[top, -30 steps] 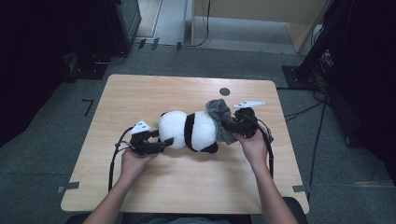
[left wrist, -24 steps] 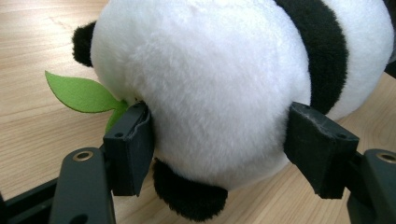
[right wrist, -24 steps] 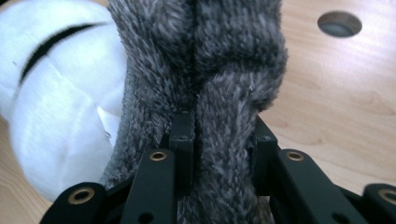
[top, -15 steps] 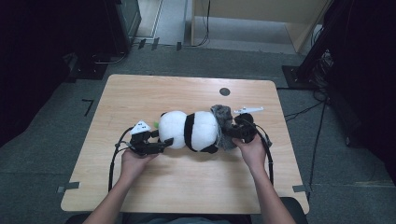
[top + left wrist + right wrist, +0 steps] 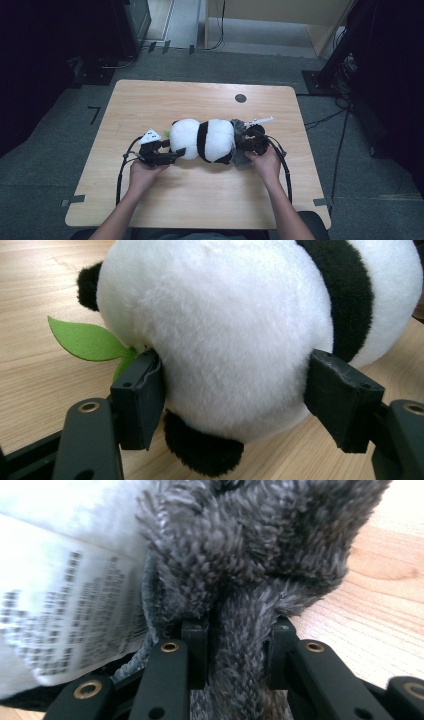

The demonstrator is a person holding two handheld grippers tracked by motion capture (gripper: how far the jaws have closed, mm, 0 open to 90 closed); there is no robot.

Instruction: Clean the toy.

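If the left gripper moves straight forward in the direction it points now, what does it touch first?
Most likely the plush panda's white head: the left gripper already has it between its jaws, directly ahead.

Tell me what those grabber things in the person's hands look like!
Both are black. The left gripper has a white three-cornered plate on top, blocky black pads and brass-ringed holes. The right gripper looks alike. A black cable loops from each. The forearms are bare.

Both forearms are bare, with no sleeves in sight. The left gripper (image 5: 162, 152) is black with a white three-cornered plate on top; the right gripper (image 5: 250, 140) is black too. Black cables loop back from each. The black fingers (image 5: 137, 400) are blocky, on arms with brass-ringed holes.
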